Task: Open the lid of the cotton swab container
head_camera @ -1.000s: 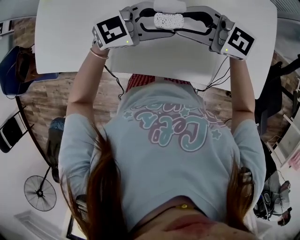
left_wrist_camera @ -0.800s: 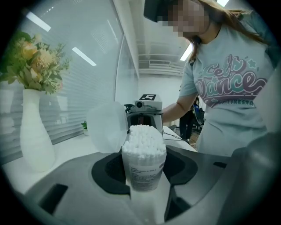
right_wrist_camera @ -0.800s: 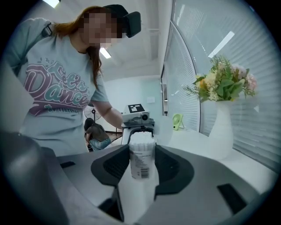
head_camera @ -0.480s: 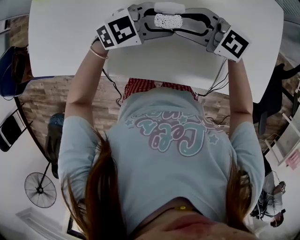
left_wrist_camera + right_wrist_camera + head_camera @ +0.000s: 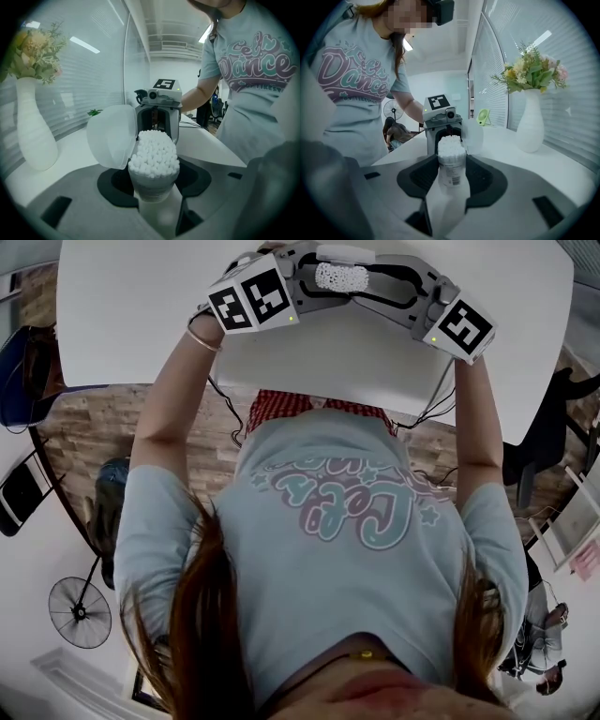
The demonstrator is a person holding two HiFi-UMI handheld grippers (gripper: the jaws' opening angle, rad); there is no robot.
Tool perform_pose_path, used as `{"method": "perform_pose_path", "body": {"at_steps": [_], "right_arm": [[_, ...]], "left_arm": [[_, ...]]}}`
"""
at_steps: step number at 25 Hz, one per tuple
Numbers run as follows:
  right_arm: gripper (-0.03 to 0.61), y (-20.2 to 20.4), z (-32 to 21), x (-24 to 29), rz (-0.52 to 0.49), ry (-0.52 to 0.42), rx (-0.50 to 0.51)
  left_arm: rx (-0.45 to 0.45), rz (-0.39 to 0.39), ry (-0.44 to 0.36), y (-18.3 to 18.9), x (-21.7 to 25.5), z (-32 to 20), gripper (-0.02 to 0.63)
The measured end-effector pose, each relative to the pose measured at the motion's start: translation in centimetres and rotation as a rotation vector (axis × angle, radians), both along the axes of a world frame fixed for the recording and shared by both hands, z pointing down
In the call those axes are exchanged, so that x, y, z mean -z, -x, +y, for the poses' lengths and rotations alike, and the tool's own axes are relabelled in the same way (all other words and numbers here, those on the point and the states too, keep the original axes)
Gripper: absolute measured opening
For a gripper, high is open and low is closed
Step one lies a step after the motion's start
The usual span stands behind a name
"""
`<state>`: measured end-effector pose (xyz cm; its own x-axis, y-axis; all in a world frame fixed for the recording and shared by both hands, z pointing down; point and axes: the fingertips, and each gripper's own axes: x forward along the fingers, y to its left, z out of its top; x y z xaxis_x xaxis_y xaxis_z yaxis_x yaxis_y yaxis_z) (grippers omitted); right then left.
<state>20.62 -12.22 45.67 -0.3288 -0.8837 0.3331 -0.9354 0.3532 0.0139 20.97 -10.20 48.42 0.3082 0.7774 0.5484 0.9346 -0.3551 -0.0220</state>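
Observation:
The cotton swab container [image 5: 339, 277] is a clear cup packed with white swabs, held above the white table [image 5: 122, 324] between my two grippers, which face each other. Its round lid [image 5: 112, 136] stands flipped open to one side, hinged at the rim. My left gripper [image 5: 326, 277] is shut on the container [image 5: 153, 159], with the cup in the dark hollows of its jaws. From the opposite side, my right gripper [image 5: 373, 283] is shut on the same container [image 5: 451, 159], and the open lid [image 5: 472, 136] shows behind it.
A white vase [image 5: 532, 122] with flowers stands on the table by the window blinds, also the white vase [image 5: 33, 126] at the left. A small green fan [image 5: 483, 117] sits farther back. Chairs and a floor fan [image 5: 80, 615] stand around the person.
Both grippers, with the container between them, have come down toward the table and tilted further downward. The left marker cube has shifted right in the head view. The lid stays open.

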Motion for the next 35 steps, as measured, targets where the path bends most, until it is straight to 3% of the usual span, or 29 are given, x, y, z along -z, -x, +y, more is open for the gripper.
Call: {"method": "perform_pose_path", "body": {"at_steps": [7,16,29,35], "right_arm": [[0.187,-0.4,-0.1,-0.1,-0.013,0.006,-0.035],[0.207,-0.3,0.0,-0.9,-0.058,0.046,-0.118],[0.247,-1.0,1.0,0.6,-0.089,-0.001,-0.248],[0.255,-0.7,1.3,2.1,-0.103,-0.042,-0.326]], "left_arm": [[0.047,-0.009,0.006,-0.5,-0.1,0.0,0.203],[0.174,-0.007,0.035,-0.5,0.1,-1.2,0.307],[0.398,-0.058,0.211,0.5,2.1,-4.5,0.313],[0.463,-0.013,0.233,1.8,3.8,-5.6,0.313]]}}
